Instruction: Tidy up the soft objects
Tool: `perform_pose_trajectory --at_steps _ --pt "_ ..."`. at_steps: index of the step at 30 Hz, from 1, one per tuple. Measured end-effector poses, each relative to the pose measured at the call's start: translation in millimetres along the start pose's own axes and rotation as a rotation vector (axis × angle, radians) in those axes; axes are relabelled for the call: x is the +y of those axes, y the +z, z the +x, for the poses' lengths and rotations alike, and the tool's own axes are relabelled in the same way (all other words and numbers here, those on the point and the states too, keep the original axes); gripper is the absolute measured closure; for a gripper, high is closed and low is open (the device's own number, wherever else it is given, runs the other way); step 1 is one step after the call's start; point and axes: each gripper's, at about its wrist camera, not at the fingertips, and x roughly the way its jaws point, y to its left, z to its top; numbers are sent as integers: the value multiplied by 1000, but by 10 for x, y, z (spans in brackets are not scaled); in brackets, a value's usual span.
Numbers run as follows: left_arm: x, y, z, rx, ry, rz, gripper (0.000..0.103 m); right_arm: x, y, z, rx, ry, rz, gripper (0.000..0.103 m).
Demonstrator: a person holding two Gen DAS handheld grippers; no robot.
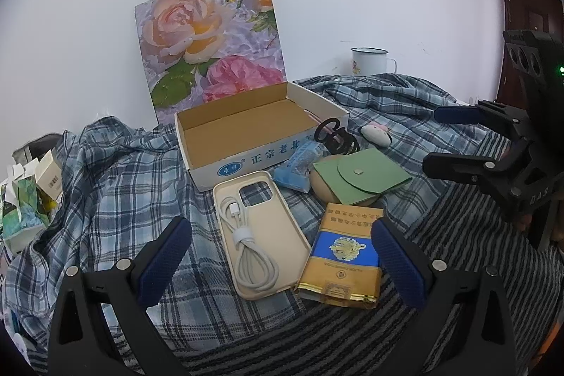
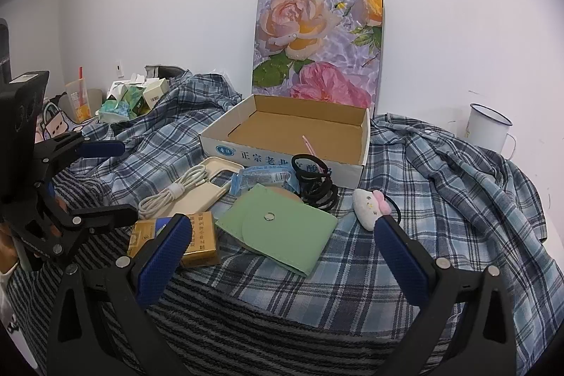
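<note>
Both grippers hang wide open and empty over the plaid cloth (image 2: 440, 185). Nearest the left gripper (image 1: 282, 252), right between its fingers, lie a cream phone case (image 1: 261, 235) cradling a coiled white cable (image 1: 252, 256) and a gold-and-blue packet (image 1: 343, 252). Just ahead of the right gripper (image 2: 283, 249) sits a flat green pouch (image 2: 282, 231) with a round snap, and beside its right finger a small white plush (image 2: 370, 205) with a pink bow. Farther on are a blue wrapper (image 2: 262, 180) and a stack of black hair ties (image 2: 317, 180), touching the open cardboard box (image 2: 282, 161). Behind it a flower print (image 2: 317, 44) leans on the wall; a white mug (image 2: 488, 127) stands far right.
</note>
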Motion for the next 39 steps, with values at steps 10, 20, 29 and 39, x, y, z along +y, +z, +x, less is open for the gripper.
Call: perform_pose_trajectory --at_steps 10,20,29,39 --pt "32 -14 10 13 -40 -18 0 -58 -7 49 25 9 31 0" --pt "60 3 64 48 -137 -28 4 -61 2 84 37 8 35 0" --pt "-87 8 185 126 -216 30 20 -86 -8 94 56 18 49 0" --pt "-191 -61 477 268 -260 49 41 -114 -9 112 66 24 58 0"
